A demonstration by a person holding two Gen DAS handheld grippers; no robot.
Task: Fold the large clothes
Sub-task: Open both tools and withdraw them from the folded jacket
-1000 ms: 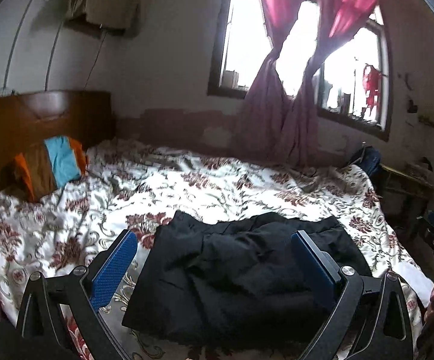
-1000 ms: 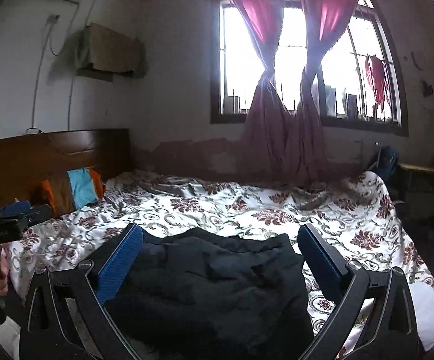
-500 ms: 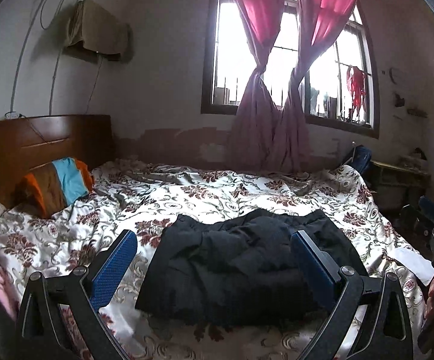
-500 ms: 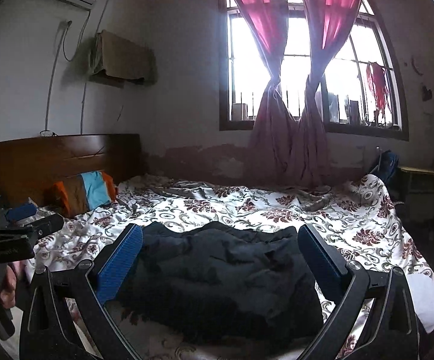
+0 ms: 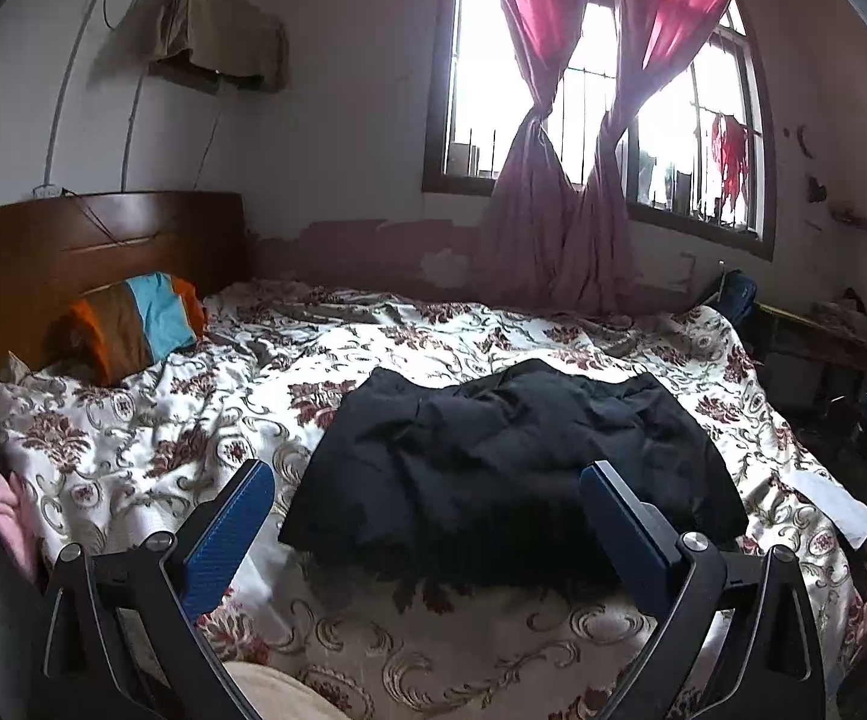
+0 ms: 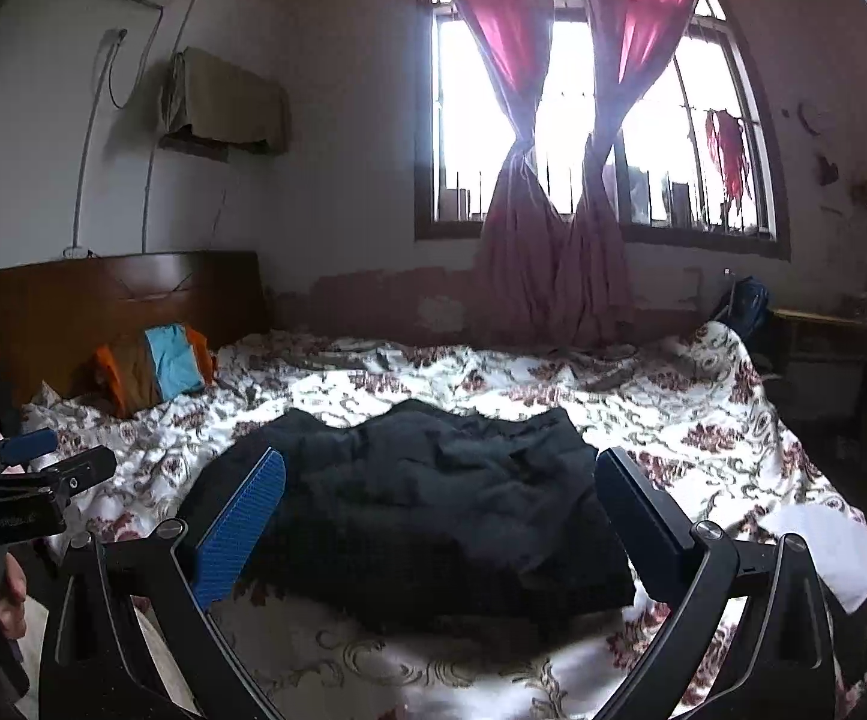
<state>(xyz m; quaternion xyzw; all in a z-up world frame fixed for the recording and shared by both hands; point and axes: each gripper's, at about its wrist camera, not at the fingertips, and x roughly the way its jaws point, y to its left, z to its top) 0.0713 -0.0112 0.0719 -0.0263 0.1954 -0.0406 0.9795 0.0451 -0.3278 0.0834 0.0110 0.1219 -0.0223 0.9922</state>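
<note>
A large black garment [image 5: 511, 456] lies in a folded, rumpled heap on the floral bedspread [image 5: 193, 414], near the bed's front edge; it also shows in the right wrist view [image 6: 433, 504]. My left gripper [image 5: 427, 510] is open and empty, held back from the bed in front of the garment. My right gripper [image 6: 442, 510] is open and empty, also held back in front of the garment. The left gripper shows at the left edge of the right wrist view [image 6: 25, 468].
A striped orange, brown and blue pillow [image 5: 133, 324] leans on the wooden headboard [image 5: 91, 240]. A window with tied pink curtains [image 5: 577, 120] is behind the bed. A white paper [image 6: 829, 552] lies at the bed's right corner. A dark table [image 6: 841, 354] stands at right.
Both grippers have pulled back and up from the bed, so the black garment appears smaller and farther away. The garment itself has not moved.
</note>
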